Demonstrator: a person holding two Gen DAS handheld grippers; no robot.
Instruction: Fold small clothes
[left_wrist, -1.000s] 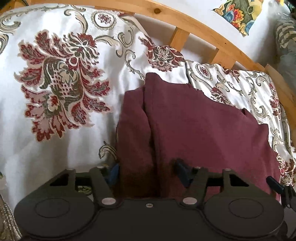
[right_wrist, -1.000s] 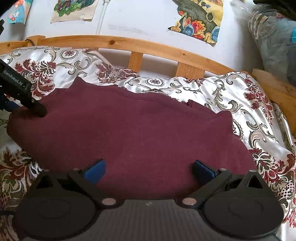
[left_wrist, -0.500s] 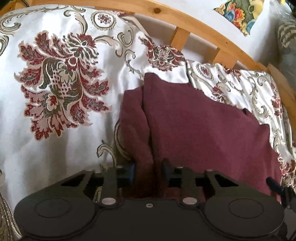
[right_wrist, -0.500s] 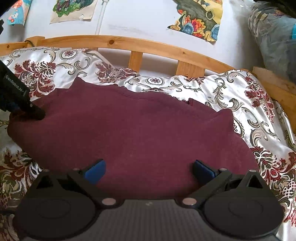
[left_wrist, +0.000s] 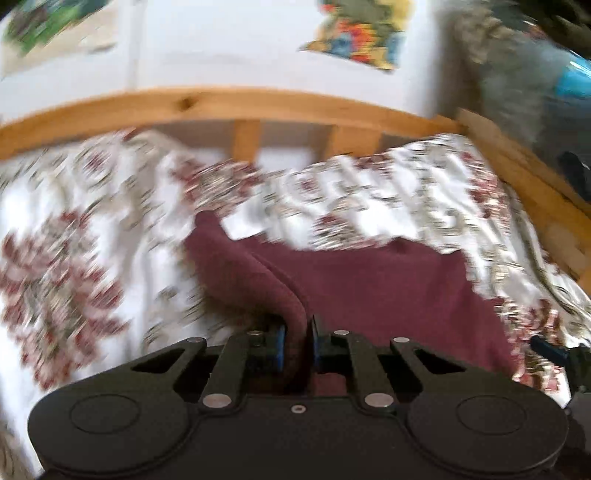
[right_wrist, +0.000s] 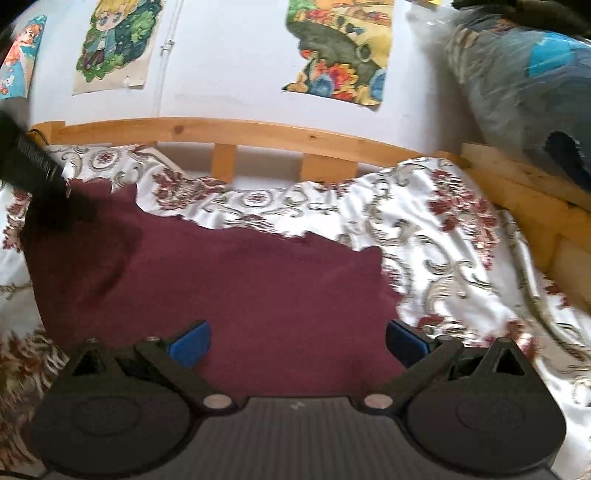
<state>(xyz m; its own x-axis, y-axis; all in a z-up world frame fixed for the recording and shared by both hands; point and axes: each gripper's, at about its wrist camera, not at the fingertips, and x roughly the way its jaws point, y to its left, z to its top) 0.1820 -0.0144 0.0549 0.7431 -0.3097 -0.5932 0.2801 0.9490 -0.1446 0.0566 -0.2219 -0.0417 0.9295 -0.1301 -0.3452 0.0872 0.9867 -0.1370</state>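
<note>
A maroon garment (right_wrist: 229, 280) lies spread on the floral bedspread. In the left wrist view its left edge (left_wrist: 258, 280) is raised in a fold. My left gripper (left_wrist: 295, 345) is shut on that fold, which runs up between the blue pads. My right gripper (right_wrist: 297, 341) is open, its blue pads wide apart over the garment's near edge. The left gripper also shows in the right wrist view (right_wrist: 33, 170) at the garment's far left corner. The left wrist view is blurred by motion.
A white bedspread (right_wrist: 443, 236) with red floral print covers the bed. A wooden rail (right_wrist: 258, 133) runs along the back, with a white wall and posters behind. Bagged bedding (right_wrist: 517, 74) is piled at the right.
My left gripper has shut on the garment's left fold and lifted it, tilting its view up toward the wall. My right gripper stays open and has tilted up too.
</note>
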